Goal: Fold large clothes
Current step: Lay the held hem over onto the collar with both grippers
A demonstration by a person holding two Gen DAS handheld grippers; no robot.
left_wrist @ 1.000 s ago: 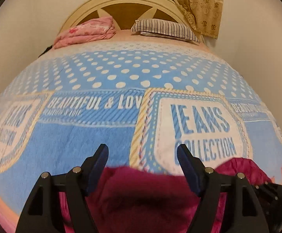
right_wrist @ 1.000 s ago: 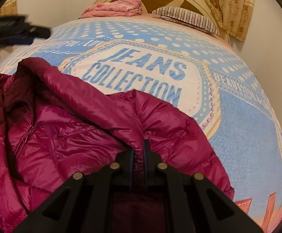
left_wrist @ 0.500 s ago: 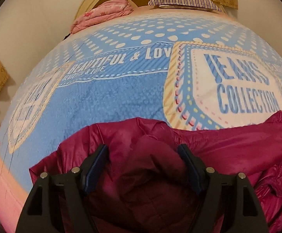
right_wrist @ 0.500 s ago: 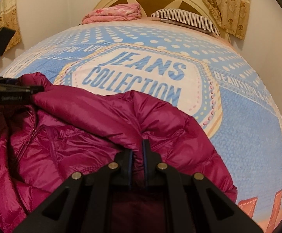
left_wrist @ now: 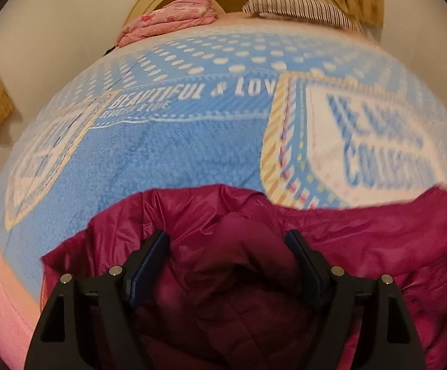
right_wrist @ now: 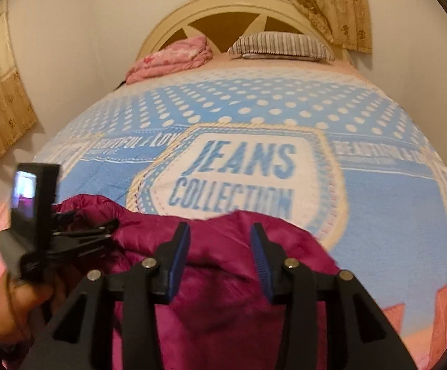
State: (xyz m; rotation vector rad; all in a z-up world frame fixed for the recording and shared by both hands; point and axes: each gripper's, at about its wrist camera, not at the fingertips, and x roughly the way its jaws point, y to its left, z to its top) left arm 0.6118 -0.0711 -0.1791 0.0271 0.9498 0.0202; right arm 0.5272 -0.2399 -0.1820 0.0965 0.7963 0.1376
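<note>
Magenta puffer jacket (right_wrist: 223, 265) heaped at the near edge of the blue printed bed cover (right_wrist: 377, 203), right gripper (right_wrist: 220, 246) jaws just opened off the jacket, left gripper (left_wrist: 226, 246) spread wide over a jacket fold, nothing clamped.

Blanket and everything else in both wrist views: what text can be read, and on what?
"JEANS COLLECTION": white badge on the blue blanket.
"BEAUTIFUL & LOV", cut off by the badge: blanket's striped band.
Smaller line beneath that: too blurred.
Left claw's camera screen: no legible text.
</note>
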